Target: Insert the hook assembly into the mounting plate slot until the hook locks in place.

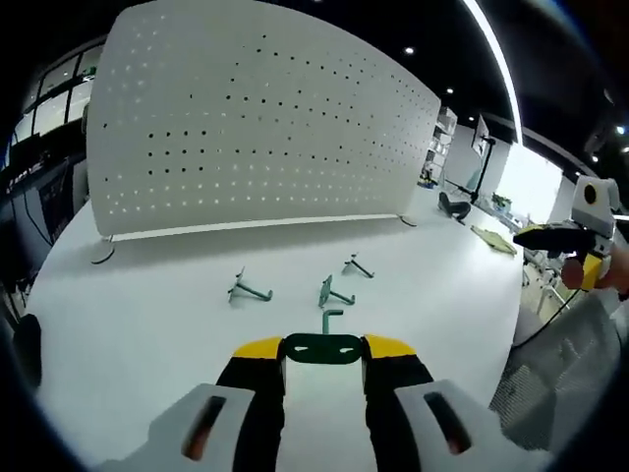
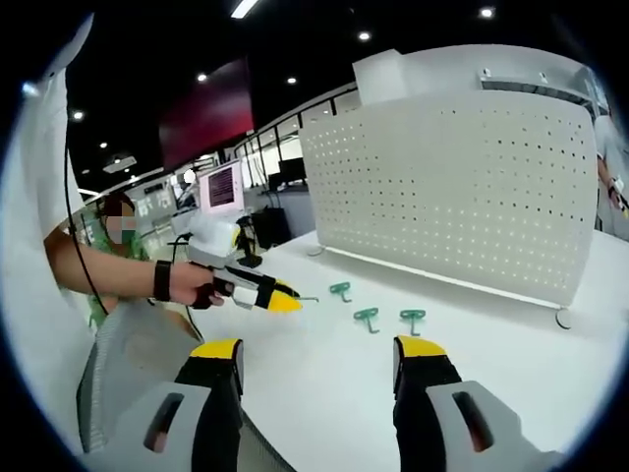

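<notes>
Four green hooks are present in the left gripper view. One hook assembly (image 1: 324, 344) is clamped between the yellow-tipped jaws of the left gripper (image 1: 323, 347); its flat green plate spans the gap between the two tips, and its bent peg projects forward above the white table (image 1: 147, 324). The jaws are set narrow, closed against the plate on both sides.

Three loose hooks lie on the table beyond the held one: a left hook (image 1: 248, 288), a middle hook (image 1: 332, 292) and a far hook (image 1: 357, 265). They lie apart from one another, between the left gripper and the pegboard.

The white pegboard (image 1: 256, 118) stands upright on small feet at the far side of the table. Its face carries rows of small holes. None of the hooks touches it.

The right gripper (image 2: 319, 356) has its jaws spread wide, with nothing between the yellow tips. It is raised over the near part of the table. In the left gripper view it shows at the right edge, off the table (image 1: 580, 236).

In the right gripper view the left gripper (image 2: 280, 300) is held in a person's hand (image 2: 187, 283) with a dark wristband, to the left of the three loose hooks, with the thin peg of the held hook projecting from its yellow tips. The pegboard (image 2: 462, 187) stands behind the loose hooks.
</notes>
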Tool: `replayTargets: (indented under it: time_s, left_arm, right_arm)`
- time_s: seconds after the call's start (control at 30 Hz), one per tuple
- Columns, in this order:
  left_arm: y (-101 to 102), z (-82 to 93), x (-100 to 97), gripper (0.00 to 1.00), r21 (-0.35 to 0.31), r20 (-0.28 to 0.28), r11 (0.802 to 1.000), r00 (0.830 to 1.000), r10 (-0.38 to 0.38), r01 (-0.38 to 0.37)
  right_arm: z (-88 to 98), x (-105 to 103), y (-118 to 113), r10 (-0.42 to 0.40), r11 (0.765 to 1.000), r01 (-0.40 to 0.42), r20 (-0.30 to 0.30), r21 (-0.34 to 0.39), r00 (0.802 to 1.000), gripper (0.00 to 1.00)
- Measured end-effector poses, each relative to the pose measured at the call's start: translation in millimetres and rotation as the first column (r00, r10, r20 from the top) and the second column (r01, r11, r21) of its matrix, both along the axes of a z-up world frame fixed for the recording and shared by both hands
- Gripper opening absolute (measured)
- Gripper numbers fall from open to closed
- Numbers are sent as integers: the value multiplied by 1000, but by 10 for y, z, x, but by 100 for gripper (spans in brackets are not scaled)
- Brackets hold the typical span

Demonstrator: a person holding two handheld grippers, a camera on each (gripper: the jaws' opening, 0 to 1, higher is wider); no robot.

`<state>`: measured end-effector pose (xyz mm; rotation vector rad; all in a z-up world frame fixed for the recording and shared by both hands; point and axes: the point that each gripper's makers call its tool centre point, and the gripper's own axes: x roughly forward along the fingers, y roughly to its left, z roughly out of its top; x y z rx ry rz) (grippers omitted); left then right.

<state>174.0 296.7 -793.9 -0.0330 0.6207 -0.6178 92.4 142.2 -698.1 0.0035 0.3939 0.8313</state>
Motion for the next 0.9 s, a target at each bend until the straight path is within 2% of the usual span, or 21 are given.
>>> replayTargets:
  time_s: [0.13,0.37,0.47,0.63,0.7,0.8,0.9]
  left_arm:
    - [-29,81,-65,31,-6,12,1000,1000,-8,8]
    - [-85,242,-147,31,-74,-7,997,1000,16,-16]
    - [-114,278,-185,31,-126,-36,992,999,27,-31]
    - [-145,297,-254,31,-134,-56,991,998,18,-26]
    - [-197,366,-282,31,-203,-84,978,996,32,-48]
    - [-234,448,-306,31,-225,-64,974,998,24,-37]
    - [-271,460,-323,31,-243,-74,969,997,17,-35]
  right_arm:
    - [3,-4,30,17,1000,-17,1,1,1000,61]
    - [23,-12,68,45,999,-45,13,6,999,61]
    - [23,-19,72,52,999,-52,16,5,999,60]
    - [13,-35,73,52,999,-53,17,15,998,59]
    - [8,-42,78,56,998,-56,18,18,998,58]
    - [-6,-32,82,60,998,-60,16,23,998,57]
    - [-9,-37,92,67,997,-68,18,22,998,57]
